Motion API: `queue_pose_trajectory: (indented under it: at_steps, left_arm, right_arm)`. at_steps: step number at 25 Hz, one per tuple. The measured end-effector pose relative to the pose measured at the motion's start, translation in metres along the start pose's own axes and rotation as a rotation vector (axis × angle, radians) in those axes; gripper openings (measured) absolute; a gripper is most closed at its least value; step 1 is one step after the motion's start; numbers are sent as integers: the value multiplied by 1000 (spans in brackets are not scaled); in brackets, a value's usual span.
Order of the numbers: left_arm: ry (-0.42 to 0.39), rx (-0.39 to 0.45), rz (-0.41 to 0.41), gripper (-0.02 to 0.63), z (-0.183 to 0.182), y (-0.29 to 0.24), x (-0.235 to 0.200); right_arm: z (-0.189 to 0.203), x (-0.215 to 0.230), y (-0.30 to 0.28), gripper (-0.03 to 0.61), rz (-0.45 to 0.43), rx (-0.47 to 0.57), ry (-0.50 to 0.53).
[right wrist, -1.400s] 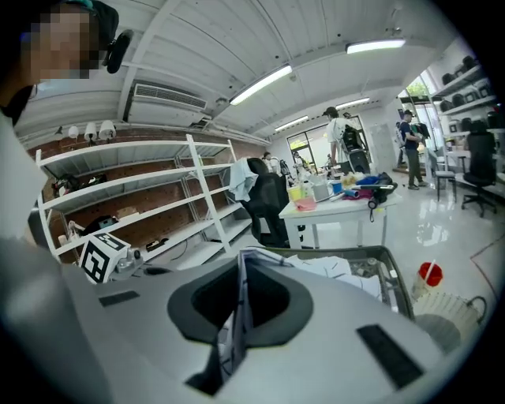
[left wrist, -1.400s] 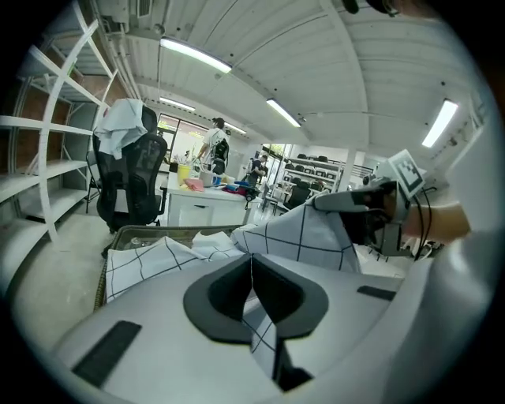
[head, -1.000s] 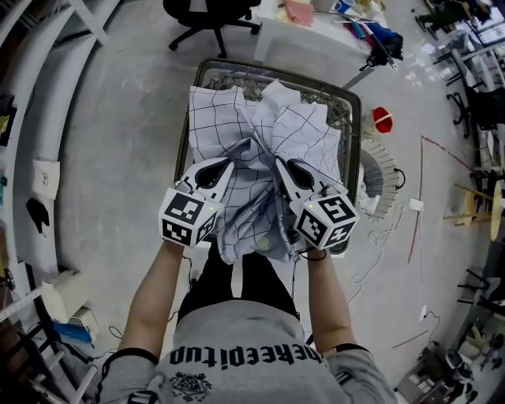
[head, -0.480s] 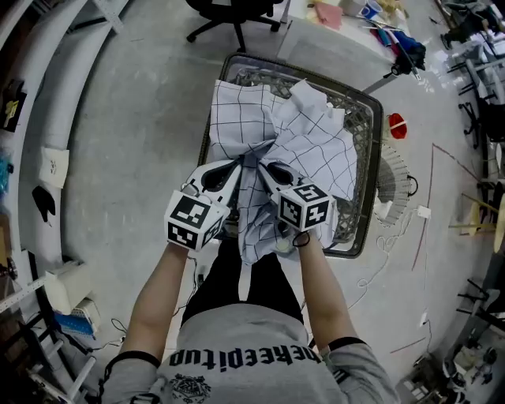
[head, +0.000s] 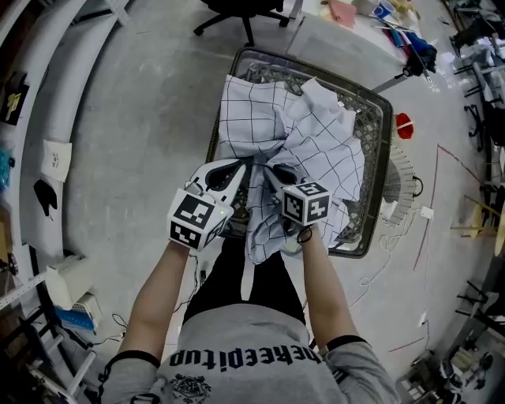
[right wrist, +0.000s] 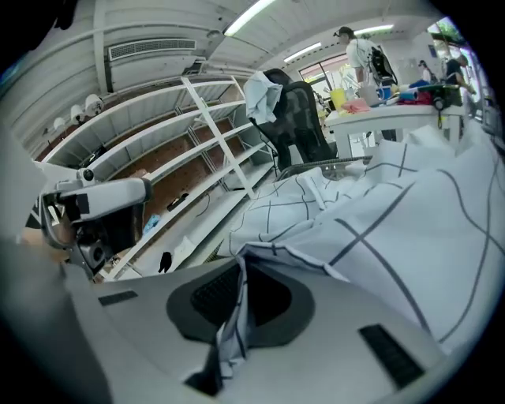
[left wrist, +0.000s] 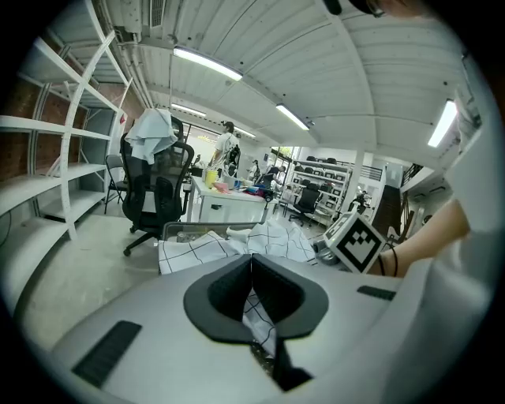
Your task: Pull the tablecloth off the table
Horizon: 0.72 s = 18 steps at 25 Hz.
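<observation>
The left gripper [head: 239, 167] and the right gripper [head: 270, 170] sit side by side over the near edge of the table [head: 377, 134], tips angled in toward each other and almost meeting.

Both are clamped on the tablecloth [head: 308, 134], a white cloth with a dark grid. In the left gripper view the left gripper [left wrist: 251, 259] has its jaws pressed together, with a thin strip of cloth [left wrist: 259, 312] pinched between the pads and running down out of them. To its right, close by, is the right gripper's marker cube [left wrist: 360, 241]. In the right gripper view the right gripper [right wrist: 241, 267] is likewise closed. A fold of cloth [right wrist: 379, 213] comes down between its pads and hangs below them, and the rest billows up over its right jaw. The left gripper [right wrist: 95, 197] shows off to its left.

From the head view, the cloth is gathered into a tight bunch just where the two pairs of tips meet. Ahead of the tips it fans out, crumpled and ridged, across most of the table top. Beyond it, at the far edge and along the right side as seen past the right gripper, the woven top lies bare. Behind the tips, a loose tail of cloth [head: 260, 235] drops between the two grippers, over the near edge and down in front of the person's legs. A chair [head: 245, 12] stands on the floor past the far end of the table.
</observation>
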<state>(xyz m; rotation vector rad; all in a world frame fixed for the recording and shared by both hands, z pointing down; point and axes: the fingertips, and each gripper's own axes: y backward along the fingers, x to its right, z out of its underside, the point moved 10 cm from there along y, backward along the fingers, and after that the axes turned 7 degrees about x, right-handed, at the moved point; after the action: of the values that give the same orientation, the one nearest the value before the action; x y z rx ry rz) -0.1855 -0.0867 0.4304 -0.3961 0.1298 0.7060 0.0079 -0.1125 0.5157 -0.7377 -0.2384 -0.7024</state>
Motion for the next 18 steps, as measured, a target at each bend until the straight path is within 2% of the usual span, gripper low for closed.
queue_pose_trajectory:
  at_steps: [10, 18]
  left_arm:
    - [-8, -7, 50, 15, -3, -20, 13]
    - [-24, -1, 99, 15, -11, -40, 30]
  right_arm:
    - [-12, -20, 34, 77, -15, 100, 18]
    - [-22, -20, 70, 78, -7, 188, 4]
